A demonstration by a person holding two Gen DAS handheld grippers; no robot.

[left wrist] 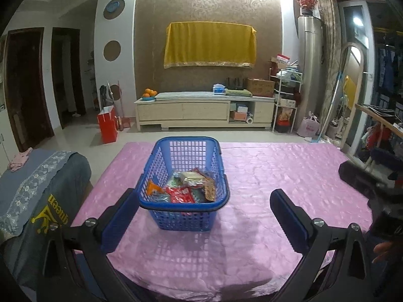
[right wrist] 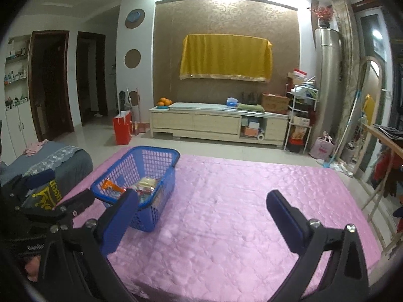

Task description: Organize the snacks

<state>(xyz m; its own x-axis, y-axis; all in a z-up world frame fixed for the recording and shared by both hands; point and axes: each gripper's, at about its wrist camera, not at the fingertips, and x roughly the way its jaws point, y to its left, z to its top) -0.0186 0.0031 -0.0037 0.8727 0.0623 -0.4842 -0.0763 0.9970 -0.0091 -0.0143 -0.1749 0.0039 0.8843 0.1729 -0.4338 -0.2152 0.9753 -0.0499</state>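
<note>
Sitting upright, blue slotted basket (left wrist: 185,183), crinkly snack packets (left wrist: 191,187) inside

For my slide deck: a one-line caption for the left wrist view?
Open left tool faces a blue basket of snack packets on the pink-covered table.

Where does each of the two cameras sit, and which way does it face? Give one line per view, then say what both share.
Left wrist: on the left gripper, facing the blue basket of snacks head-on; its own open fingers and the right gripper's body at the right edge show.
Right wrist: on the right gripper, facing pink tablecloth with the basket to its left; its open fingers and the left gripper show.
Shared: basket, tablecloth, yellow cloth, TV cabinet.
</note>
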